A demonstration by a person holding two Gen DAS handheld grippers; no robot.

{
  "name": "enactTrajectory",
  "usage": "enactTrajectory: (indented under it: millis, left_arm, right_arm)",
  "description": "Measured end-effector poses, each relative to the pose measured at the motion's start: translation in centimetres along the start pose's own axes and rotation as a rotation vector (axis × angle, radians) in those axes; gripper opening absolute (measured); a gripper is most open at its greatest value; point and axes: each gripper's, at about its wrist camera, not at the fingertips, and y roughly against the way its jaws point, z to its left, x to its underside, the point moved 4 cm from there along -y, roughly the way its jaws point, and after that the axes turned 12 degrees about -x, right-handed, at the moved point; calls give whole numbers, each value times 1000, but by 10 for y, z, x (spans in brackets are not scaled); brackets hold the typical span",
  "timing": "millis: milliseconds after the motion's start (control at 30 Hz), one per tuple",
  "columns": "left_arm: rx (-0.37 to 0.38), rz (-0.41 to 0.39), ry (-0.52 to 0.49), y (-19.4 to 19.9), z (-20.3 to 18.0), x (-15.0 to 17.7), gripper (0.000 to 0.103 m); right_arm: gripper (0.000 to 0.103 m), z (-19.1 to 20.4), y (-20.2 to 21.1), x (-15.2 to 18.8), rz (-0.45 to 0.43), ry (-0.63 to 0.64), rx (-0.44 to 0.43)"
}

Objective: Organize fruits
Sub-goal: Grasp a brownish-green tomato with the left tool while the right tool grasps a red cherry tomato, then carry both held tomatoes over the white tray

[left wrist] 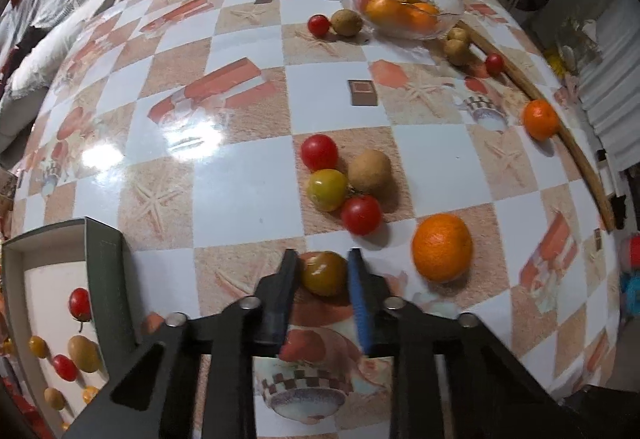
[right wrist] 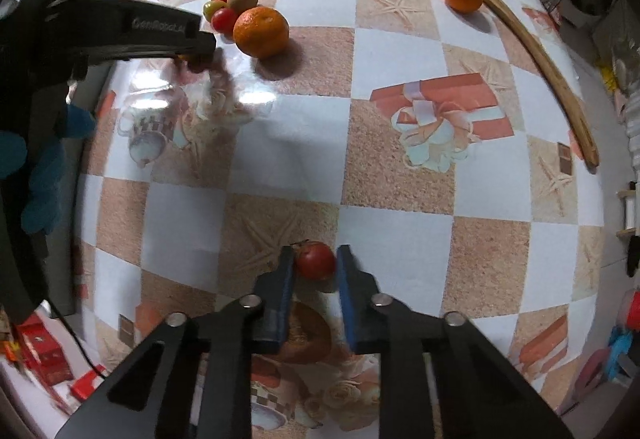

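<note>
- Yellow-green tomato [left wrist: 323, 273] sits between the blue-padded fingers of the left hand-held gripper [left wrist: 322, 268], low over the worktop [left wrist: 240, 179]; jaws look closed on it, though contact is hard to confirm.
- Right hand-held gripper [right wrist: 314, 264] brackets a red tomato [right wrist: 316, 261], a slight gap at each side, so I judge it not yet clamped.
- Grey box [left wrist: 105, 271] at near left holds small tomatoes and brown fruits; glass bowl [left wrist: 400, 5] at far right holds oranges: sorting by kind, probably.
- Loose orange [left wrist: 442, 247] just right of the left gripper.
- Writing on the left gripper's side reads roughly "GenRobot.AI", blurred.
</note>
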Motion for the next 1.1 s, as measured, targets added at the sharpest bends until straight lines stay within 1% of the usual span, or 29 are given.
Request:
enactTrajectory:
  millis: [33,233,400,533,600,633,833,1100]
  left_arm:
    - [-1,-2,-4,1,0,1,25]
    - [21,-11,8,17,12,12,25]
    - [31,-16,25,31,28,25,25]
    - [42,-10,59,42,42,35,25]
    - [43,-11,71,47,49,41,25]
    - [42,-12,77,50,52,44,25]
    - [35,-4,116,58,72,62,25]
    - [18,-7,183,66,99,77,25]
  right_arm:
    - [21,-3,2,-1,-9,-25,-28]
    - [21,-16,17,-8,-43,-81,-63]
    - [21,-17,23,-13,-52,-80,-68]
    - [21,-15,26,-16,-53,-70,-71]
    - [21,-11,28,-15,-53,-58,-73]
    - [21,-5,24,-21,-51,-52,-73]
    - [21,17,19,-31,-43,-10,-84]
    - [21,49,13,-39,-31,58,-98]
